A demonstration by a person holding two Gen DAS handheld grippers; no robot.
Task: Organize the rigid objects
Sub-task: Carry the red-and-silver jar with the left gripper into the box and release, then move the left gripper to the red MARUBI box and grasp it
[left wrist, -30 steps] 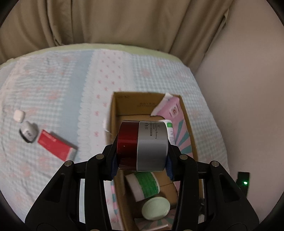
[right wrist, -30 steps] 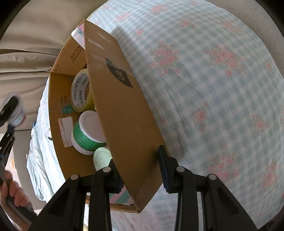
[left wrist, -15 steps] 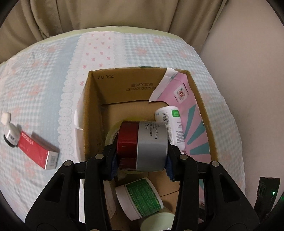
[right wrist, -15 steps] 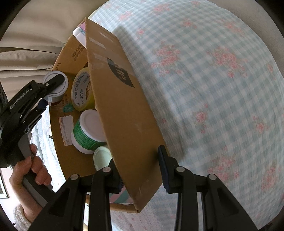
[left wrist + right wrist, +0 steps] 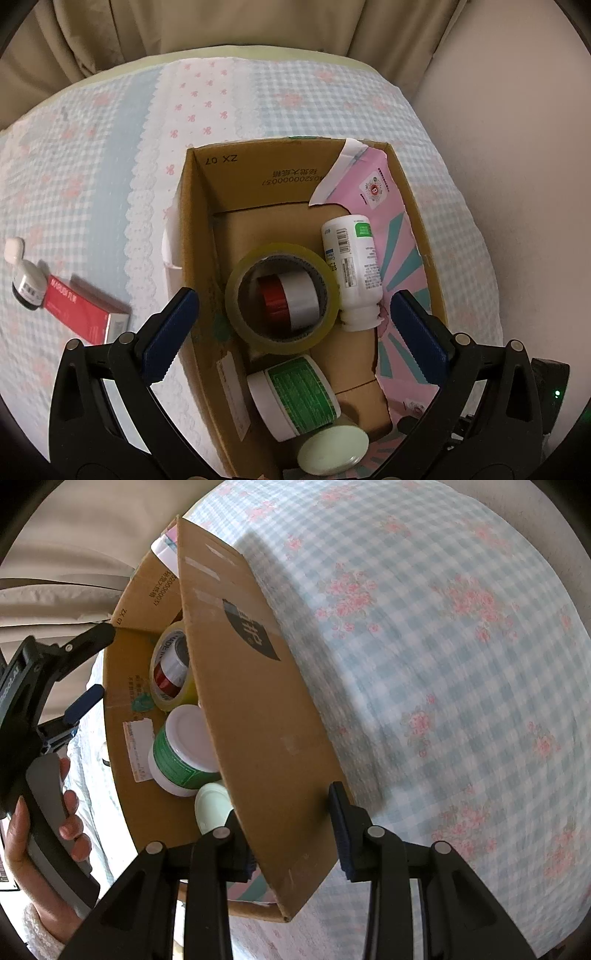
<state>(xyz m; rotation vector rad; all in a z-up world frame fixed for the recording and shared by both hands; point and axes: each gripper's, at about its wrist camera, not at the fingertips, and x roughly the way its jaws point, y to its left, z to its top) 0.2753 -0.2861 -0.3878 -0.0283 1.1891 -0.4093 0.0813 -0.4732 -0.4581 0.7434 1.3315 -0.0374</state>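
Left wrist view: the left gripper [image 5: 291, 317] has just sprung wide open, nothing between its jaws now. The red-and-silver jar [image 5: 288, 301] it was carrying dropped into the cardboard box [image 5: 192, 229], inside the tape roll [image 5: 282, 299]. Right gripper [image 5: 291, 834] is clamped on the box wall. One more item sorted; red carton [image 5: 85, 310] outside the box probably next.

I seem to be working in a home bedroom: a bed spread with a gingham floral sheet [image 5: 110, 155], beige curtains [image 5: 221, 26] behind, a plain wall [image 5: 517, 147] alongside.
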